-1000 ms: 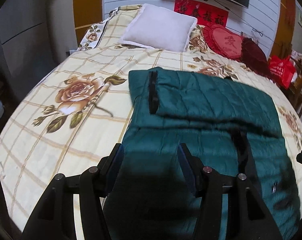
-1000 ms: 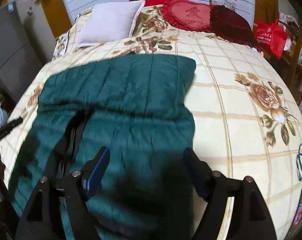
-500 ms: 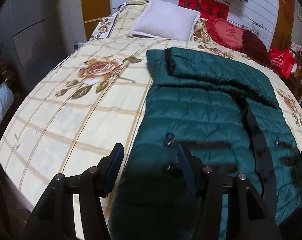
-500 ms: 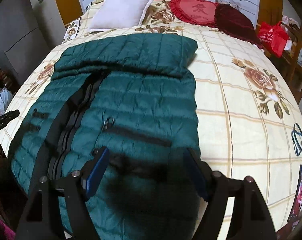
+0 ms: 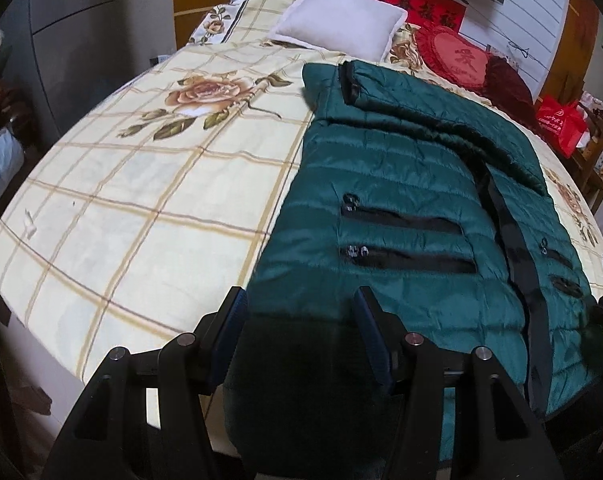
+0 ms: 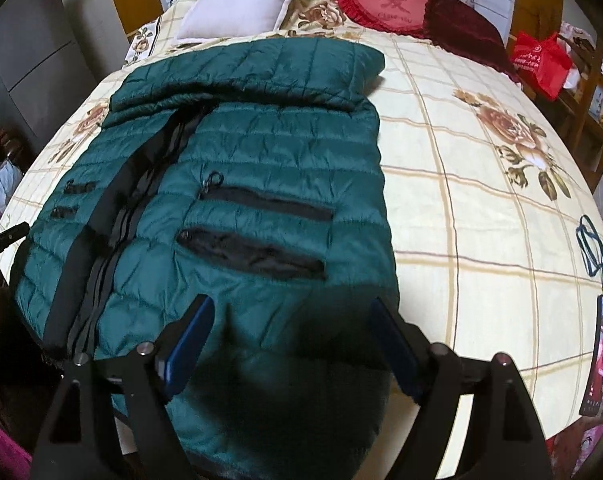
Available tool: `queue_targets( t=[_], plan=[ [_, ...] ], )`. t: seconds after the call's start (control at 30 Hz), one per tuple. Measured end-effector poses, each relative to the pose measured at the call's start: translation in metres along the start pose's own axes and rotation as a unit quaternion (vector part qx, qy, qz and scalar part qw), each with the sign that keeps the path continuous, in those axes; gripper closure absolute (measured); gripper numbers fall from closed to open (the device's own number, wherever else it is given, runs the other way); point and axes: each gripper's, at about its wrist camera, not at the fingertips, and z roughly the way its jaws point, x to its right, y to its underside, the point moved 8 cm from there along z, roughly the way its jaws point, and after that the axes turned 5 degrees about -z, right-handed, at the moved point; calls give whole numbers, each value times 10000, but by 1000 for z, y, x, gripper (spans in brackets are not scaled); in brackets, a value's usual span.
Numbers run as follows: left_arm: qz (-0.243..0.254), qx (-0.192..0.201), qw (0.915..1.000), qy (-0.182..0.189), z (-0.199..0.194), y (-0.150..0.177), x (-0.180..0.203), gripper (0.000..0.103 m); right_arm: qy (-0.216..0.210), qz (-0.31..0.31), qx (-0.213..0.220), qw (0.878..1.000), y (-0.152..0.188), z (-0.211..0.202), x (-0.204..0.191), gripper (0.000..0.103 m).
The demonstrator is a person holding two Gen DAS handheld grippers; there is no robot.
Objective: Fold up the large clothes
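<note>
Nearest the cameras, the hem of the green jacket was seen between the fingers of the left gripper, which stood apart with no pad pressing on the cloth. The right gripper was held over the other corner of the hem, its fingers being spread wider at that moment, with only loose fabric beneath them. Compared with a second before, both grippers had been drawn back toward the foot of the bed, so that the jacket's front, pockets and zip were brought into full view. By this it was judged that the upper fold had been finished and released, and that the lower hem was being lined up for the next fold. Farther off, the folded-over top part was laid flat across the jacket. Beyond it, a white pillow and a red cushion were seen. Only one container was noted, a red bag beside the bed; its contents could not be made out.
</note>
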Motion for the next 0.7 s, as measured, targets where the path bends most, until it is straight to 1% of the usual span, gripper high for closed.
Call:
queue_targets(
  t=[0.17,0.47,0.7],
  plan=[
    [13,-142,9999,18,1,14,-2,66,40,-51,-83,9999,10,0,2,16],
    [-99,-229,9996,98,1,20,-7,66,4,85,-172,9998,21,0,11,14],
    [-270,-306,9985,357,2,23,-9,66,-29,151,-218,9996,24,2,15,14]
  ],
)
